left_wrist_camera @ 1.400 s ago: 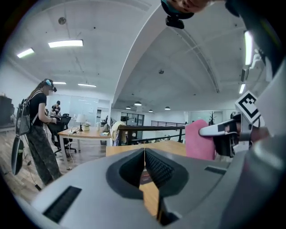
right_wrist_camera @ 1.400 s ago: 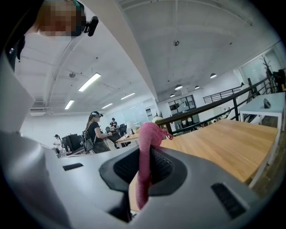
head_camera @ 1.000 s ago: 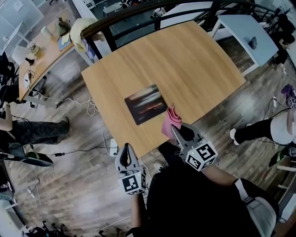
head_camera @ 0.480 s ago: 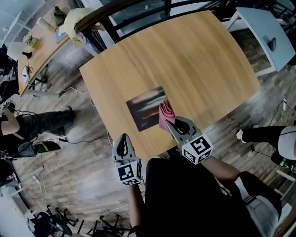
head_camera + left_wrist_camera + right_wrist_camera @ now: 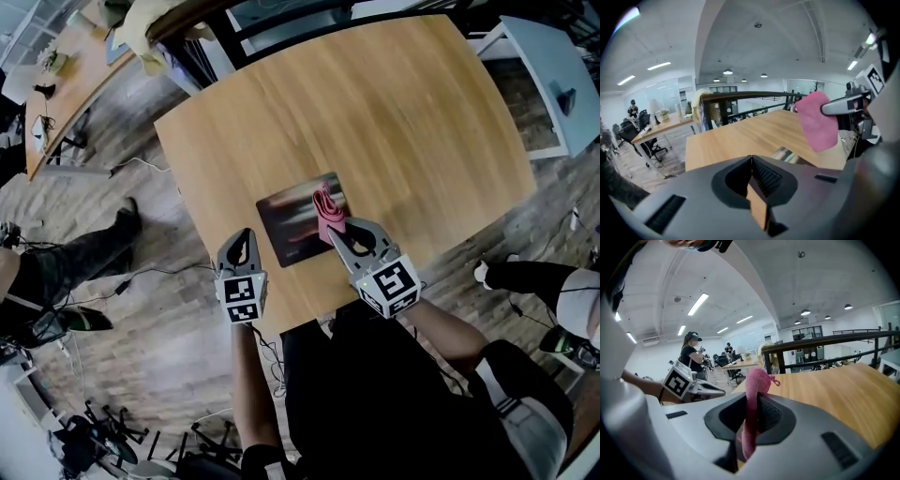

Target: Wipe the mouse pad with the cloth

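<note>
Here, the mouse pad lies flat on the near left part of the wooden table, close to the edge we stand at, with its long axis running roughly left to right across us. Over its right end hangs the pink cloth, pinched by one bunched end in the right gripper, whose jaws are clamped tight on the fabric. Seen from the left gripper's side, the cloth dangles just above the pad rather than pressed on it, so we judge the wipe has not yet started. The right gripper is plainly the nearer one; what remains is to lower the cloth and sweep it leftward along the pad's length. The left gripper waits just beside the pad's near left corner with its jaws together and nothing between them, well placed to pin the pad if it slides. Nothing else sits on the table to block the sweep. Around us are a dark railing, a white side table, and cables on the floor.
</note>
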{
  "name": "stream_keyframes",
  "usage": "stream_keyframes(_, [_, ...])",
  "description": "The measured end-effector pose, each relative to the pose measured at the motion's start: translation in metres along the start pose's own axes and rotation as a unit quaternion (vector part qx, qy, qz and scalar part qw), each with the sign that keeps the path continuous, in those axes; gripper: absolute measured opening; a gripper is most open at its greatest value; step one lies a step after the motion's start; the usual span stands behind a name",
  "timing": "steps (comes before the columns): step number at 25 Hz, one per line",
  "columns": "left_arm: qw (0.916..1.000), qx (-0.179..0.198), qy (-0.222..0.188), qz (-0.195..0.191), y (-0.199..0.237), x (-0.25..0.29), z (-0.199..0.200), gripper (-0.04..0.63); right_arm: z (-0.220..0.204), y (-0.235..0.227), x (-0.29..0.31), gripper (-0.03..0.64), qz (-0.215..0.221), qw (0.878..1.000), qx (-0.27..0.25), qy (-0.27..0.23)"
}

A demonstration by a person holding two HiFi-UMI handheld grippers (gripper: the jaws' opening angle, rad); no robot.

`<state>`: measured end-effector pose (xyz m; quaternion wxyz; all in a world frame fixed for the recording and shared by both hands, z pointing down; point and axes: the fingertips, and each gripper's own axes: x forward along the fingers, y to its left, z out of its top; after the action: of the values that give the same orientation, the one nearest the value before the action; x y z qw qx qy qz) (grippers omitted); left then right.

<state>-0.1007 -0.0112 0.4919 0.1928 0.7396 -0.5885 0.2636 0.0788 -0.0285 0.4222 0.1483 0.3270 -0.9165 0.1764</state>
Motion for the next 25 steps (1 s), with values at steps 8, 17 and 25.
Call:
stream_keyframes(8, [0.9893,0.032,0.088,-0.111,0.021,0.093,-0.041,0.023,-0.039,-0.009,0.051,0.055,-0.036,0.997,-0.029,0.056])
stream_keyframes(17, [0.9601,0.061,0.155,-0.225,0.003,0.133,-0.07,0.023,-0.058,-0.027,0.093,0.055,-0.108,0.977,-0.126,0.135])
stream_keyframes(25, [0.9394,0.086,0.197,-0.267,0.0,0.14,-0.09,0.023,-0.144,-0.026,0.152,0.055,-0.084,0.936,-0.219,0.261])
